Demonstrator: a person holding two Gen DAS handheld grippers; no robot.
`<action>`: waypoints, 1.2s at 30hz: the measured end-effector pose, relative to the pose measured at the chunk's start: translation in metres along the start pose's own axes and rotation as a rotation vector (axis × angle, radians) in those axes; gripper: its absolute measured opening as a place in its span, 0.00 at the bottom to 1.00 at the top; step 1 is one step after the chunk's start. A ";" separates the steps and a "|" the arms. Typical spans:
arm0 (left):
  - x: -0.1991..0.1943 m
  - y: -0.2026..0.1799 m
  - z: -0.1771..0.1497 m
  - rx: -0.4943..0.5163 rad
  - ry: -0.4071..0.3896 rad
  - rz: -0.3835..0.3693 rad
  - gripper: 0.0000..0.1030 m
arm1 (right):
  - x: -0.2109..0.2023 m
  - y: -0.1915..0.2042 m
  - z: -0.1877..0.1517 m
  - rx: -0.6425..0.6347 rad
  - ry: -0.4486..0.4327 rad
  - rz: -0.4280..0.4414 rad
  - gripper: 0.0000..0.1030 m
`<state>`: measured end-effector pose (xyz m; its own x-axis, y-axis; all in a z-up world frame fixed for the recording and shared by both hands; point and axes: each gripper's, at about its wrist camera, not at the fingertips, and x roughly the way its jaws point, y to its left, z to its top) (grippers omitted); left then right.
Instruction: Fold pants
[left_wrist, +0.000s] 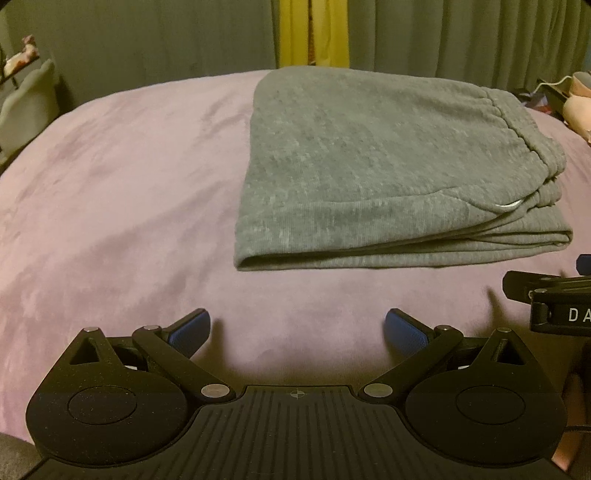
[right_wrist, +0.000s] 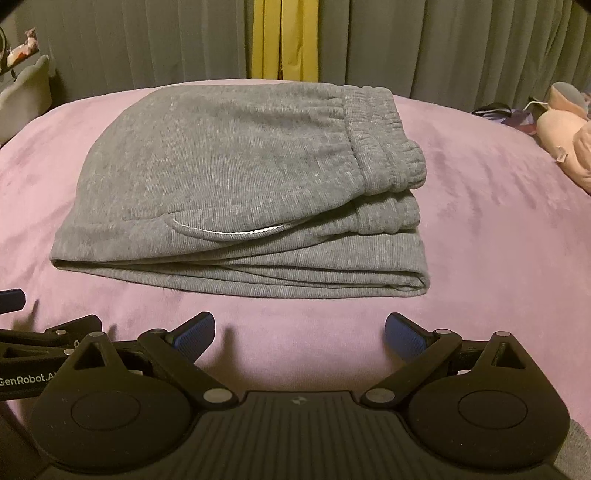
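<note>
Grey sweatpants (left_wrist: 369, 162) lie folded into a compact stack on the pink bed cover (left_wrist: 110, 184), with the elastic waistband on the right side. They also show in the right wrist view (right_wrist: 236, 177), with a white-edged pocket opening (right_wrist: 229, 232) facing me. My left gripper (left_wrist: 297, 325) is open and empty, hovering over the cover in front of the stack's left part. My right gripper (right_wrist: 299, 328) is open and empty, in front of the stack's near edge. Neither touches the pants.
Grey curtains (right_wrist: 443, 44) with a yellow strip (right_wrist: 284, 37) hang behind the bed. A pink plush toy (right_wrist: 565, 136) lies at the right edge of the bed. A pale object (left_wrist: 26, 107) stands at the far left. The other gripper's body (left_wrist: 554, 299) shows at the right.
</note>
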<state>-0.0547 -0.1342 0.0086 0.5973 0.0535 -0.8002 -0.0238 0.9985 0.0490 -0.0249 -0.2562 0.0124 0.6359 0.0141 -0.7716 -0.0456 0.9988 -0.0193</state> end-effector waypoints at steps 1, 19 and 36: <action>0.000 0.000 0.000 0.001 0.001 0.001 1.00 | -0.001 0.000 0.000 0.000 -0.001 0.000 0.96; 0.001 -0.001 0.000 0.001 0.002 -0.001 1.00 | -0.001 -0.003 0.001 0.022 -0.002 0.007 0.96; 0.000 0.000 0.000 0.000 0.001 -0.002 1.00 | 0.000 -0.003 0.001 0.024 -0.001 0.007 0.96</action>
<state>-0.0547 -0.1340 0.0084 0.5965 0.0513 -0.8010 -0.0228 0.9986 0.0470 -0.0243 -0.2591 0.0131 0.6363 0.0209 -0.7711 -0.0310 0.9995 0.0016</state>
